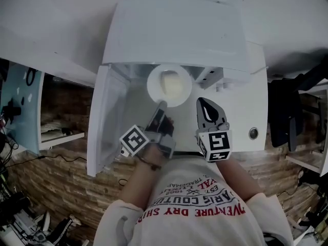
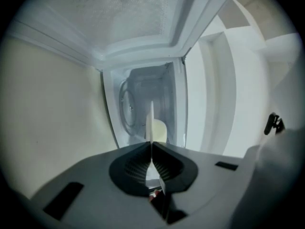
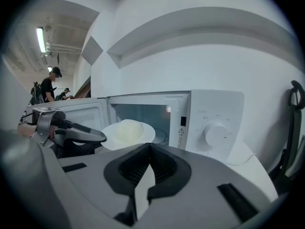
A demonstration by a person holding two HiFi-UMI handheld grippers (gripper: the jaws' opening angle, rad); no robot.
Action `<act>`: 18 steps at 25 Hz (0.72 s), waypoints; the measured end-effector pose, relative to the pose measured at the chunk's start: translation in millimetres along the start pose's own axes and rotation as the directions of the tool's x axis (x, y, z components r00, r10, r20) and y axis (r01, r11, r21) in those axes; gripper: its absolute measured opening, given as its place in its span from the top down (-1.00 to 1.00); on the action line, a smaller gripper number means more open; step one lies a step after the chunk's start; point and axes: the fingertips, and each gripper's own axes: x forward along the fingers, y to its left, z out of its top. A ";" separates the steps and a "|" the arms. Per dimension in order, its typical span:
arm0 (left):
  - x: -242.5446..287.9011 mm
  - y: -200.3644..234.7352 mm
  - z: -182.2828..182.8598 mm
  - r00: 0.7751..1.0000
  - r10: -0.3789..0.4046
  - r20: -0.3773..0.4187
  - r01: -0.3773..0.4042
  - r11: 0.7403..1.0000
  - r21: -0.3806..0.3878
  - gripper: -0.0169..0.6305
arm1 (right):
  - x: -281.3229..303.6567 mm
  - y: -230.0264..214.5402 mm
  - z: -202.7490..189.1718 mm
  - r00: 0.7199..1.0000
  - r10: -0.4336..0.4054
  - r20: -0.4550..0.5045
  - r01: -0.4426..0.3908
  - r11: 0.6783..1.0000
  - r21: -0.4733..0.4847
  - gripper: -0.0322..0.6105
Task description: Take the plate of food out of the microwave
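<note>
Beyond the left tool [image 1: 162, 107], clamped on one edge of the plate [image 1: 154, 84], food [image 1: 173, 83] could be tipped off; the right tool [image 1: 204, 105] is closed, empty.

The microwave [image 1: 174, 35] has a smooth, faintly glossy white shell, plastic or painted metal I cannot tell, with 1 smooth white plastic knob [image 3: 217, 135]. Its plate [image 1: 152, 83] is smooth glossy white, and the food [image 1: 173, 85] on it is pale and matt. The left claw [image 2: 151, 146] and right claw [image 3: 150, 148] are matt grey plastic with dark ribbed pads [image 3: 163, 165], the surface [image 1: 51, 24] is smooth matt white, the shirt [image 1: 200, 209] is soft printed cloth, and the brickwork [image 1: 66, 183] is rough.
</note>
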 end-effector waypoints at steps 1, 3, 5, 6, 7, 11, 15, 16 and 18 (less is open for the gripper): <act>-6.0 -3.2 -4.7 1.000 -0.002 0.002 0.002 1.000 0.001 0.90 | -5.4 0.4 0.7 1.000 0.004 0.003 -0.004 1.000 -0.002 0.89; -18.9 -7.8 -13.8 1.000 -0.006 0.007 0.006 1.000 0.003 0.90 | -17.0 1.6 1.5 1.000 0.009 0.011 -0.009 1.000 -0.008 0.89; -31.1 -11.8 -21.8 1.000 -0.011 0.015 0.011 1.000 0.006 0.90 | -28.7 2.8 2.1 1.000 0.011 0.021 -0.011 1.000 -0.011 0.89; -36.3 -13.9 -25.3 1.000 -0.014 0.020 0.014 1.000 0.007 0.90 | -34.2 3.1 2.3 1.000 0.011 0.028 -0.010 1.000 -0.010 0.89; -40.8 -16.9 -28.6 1.000 -0.019 0.025 0.019 1.000 0.008 0.90 | -39.7 3.4 2.5 0.999 0.011 0.034 -0.010 1.000 -0.010 0.89; -56.8 -38.2 -44.8 0.998 -0.052 0.036 0.052 0.999 0.017 0.90 | -62.6 4.1 4.4 0.998 0.000 0.060 0.001 1.000 -0.014 0.89; -73.8 -65.4 -61.1 0.995 -0.092 0.033 0.091 0.995 0.036 0.90 | -88.2 10.6 10.6 0.995 -0.007 0.100 0.009 1.000 -0.019 0.89; -77.2 -71.7 -63.6 0.994 -0.101 0.034 0.100 0.994 0.041 0.90 | -92.9 12.5 12.9 0.994 -0.002 0.108 0.005 1.000 -0.025 0.89; -82.6 -82.3 -66.4 0.993 -0.114 0.037 0.112 0.992 0.051 0.90 | -99.2 14.9 18.0 0.993 0.009 0.118 -0.005 0.999 -0.038 0.89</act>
